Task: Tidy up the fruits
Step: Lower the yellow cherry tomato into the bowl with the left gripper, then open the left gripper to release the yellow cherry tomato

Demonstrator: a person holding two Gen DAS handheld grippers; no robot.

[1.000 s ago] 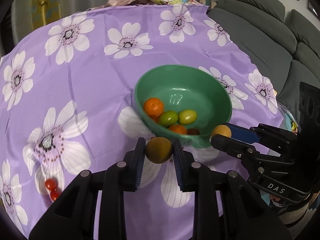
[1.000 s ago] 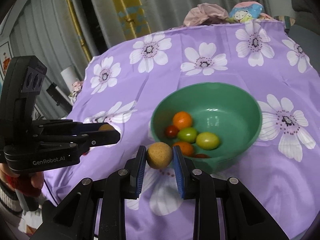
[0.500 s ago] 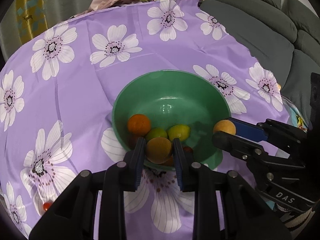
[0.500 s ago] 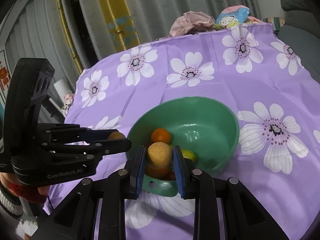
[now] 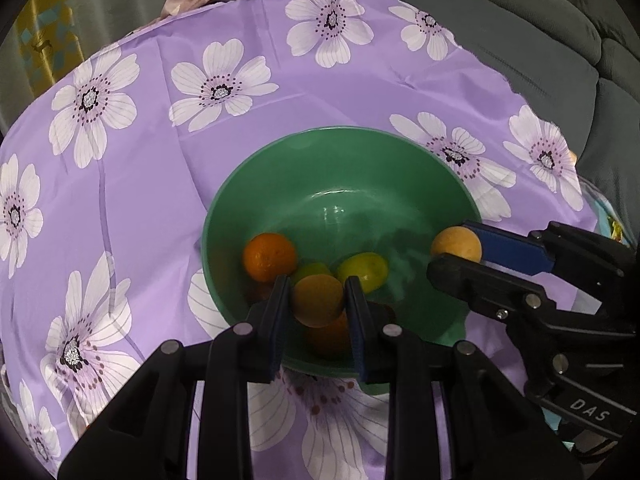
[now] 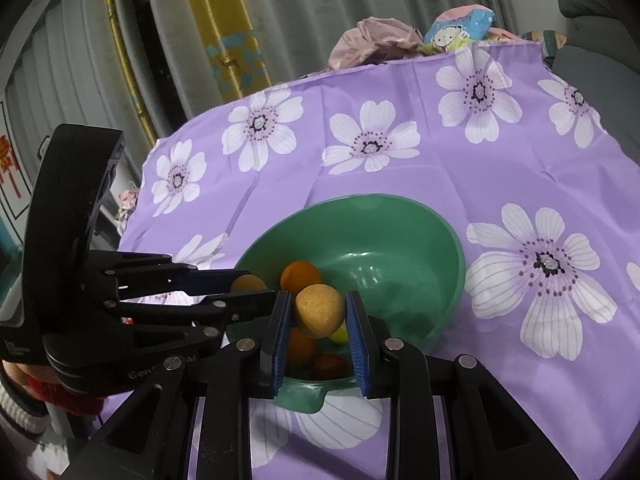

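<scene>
I have both tongs over the green bowl on the purple flowered cloth, the left gripper clenched on a tan round fruit and the right gripper clenched on a speckled tan fruit, above an orange and green fruits inside.

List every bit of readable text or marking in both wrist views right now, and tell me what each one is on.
"DAS": white letters on the right gripper's black body, in the left wrist view.
"Gen...": partly hidden white lettering on the left gripper's body, in the right wrist view.
Small white print on that body's lower left edge: too small to read.
Red wall sign at the far left: unreadable.
</scene>
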